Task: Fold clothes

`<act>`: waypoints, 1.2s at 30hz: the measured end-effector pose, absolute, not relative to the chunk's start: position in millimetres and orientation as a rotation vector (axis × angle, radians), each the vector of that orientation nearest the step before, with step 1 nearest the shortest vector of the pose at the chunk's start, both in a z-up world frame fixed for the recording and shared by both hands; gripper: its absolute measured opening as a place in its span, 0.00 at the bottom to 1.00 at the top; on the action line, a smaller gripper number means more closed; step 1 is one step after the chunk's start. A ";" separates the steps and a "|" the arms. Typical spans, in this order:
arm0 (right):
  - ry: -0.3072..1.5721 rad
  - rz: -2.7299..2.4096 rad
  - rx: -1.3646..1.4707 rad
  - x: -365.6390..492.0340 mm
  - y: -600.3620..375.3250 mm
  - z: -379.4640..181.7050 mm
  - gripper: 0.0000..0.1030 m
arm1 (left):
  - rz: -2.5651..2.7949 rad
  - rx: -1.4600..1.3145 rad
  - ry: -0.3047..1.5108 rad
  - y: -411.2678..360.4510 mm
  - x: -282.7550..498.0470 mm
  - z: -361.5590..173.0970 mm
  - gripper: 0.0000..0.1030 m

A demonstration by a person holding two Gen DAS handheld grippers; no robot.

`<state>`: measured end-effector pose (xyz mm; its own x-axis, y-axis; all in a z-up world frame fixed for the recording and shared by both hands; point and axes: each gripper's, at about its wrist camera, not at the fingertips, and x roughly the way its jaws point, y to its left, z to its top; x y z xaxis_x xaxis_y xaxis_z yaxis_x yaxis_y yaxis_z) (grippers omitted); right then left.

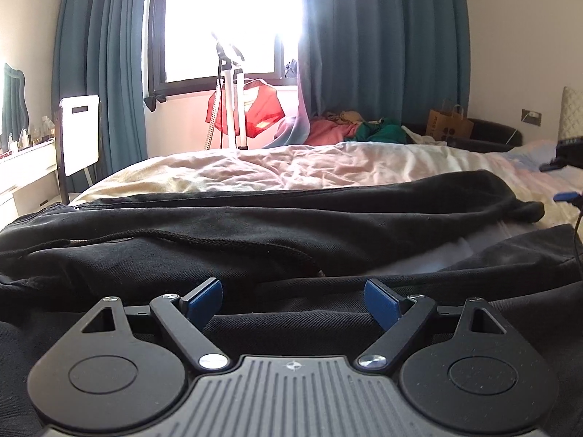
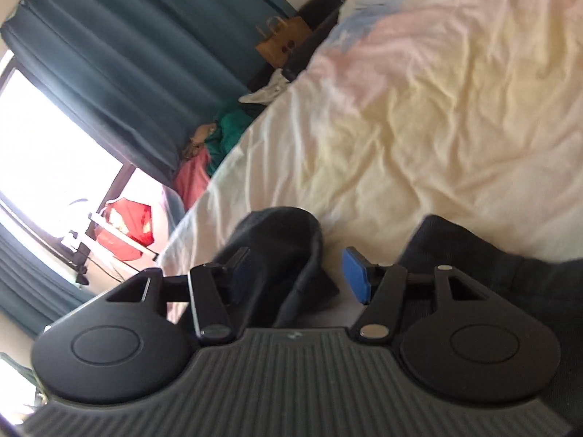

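Open room: wrinkled cream bedsheet, bare from mid-bed to the far edge and to my right.

Obstruction, near: long black cotton trousers with a drawstring, bunched in ridges across the bed's width directly ahead of my left tongs, which stand wide with cloth below them.

Obstruction, right: a black trouser cuff rising between the parted fingers of my right tongs.

Far edge: heap of pink and green clothes, brown paper bag, white stand.
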<state>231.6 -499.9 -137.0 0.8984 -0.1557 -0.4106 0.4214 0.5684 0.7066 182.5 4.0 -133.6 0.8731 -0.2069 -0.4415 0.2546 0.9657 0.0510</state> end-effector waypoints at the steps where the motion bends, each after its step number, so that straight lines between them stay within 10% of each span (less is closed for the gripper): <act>1: 0.349 -0.311 0.896 246.2 -499.5 -134.4 0.57 | -0.238 0.107 0.457 4.0 183.9 -135.4 0.84; 7: 0.662 -0.364 0.914 353.2 -499.4 -157.5 0.56 | -0.236 0.076 0.485 9.6 191.7 -140.9 0.84; 8: 0.668 -0.409 0.919 362.0 -501.0 -160.9 0.45 | -0.238 0.067 0.486 10.9 193.1 -141.5 0.84; 9: 0.678 -0.452 0.903 370.1 -501.8 -160.8 0.08 | -0.243 0.055 0.487 12.7 195.0 -142.5 0.84; 12: 0.591 -0.413 0.840 382.0 -498.9 -132.9 0.05 | -0.247 0.010 0.496 19.2 200.0 -144.3 0.84; 18: 0.127 -0.209 0.663 333.4 -475.8 -46.2 0.05 | -0.245 -0.084 0.494 32.6 199.4 -138.9 0.84; 28: 0.382 -0.389 1.038 223.5 -518.8 -200.9 0.05 | -0.259 -0.072 0.479 32.3 181.7 -125.7 0.84; 33: 0.366 -0.335 1.084 218.7 -514.1 -189.2 0.09 | -0.256 -0.067 0.479 29.2 178.8 -123.6 0.84; 36: 0.386 -0.318 1.135 224.6 -516.9 -195.0 0.44 | -0.244 -0.074 0.490 28.3 181.0 -124.0 0.84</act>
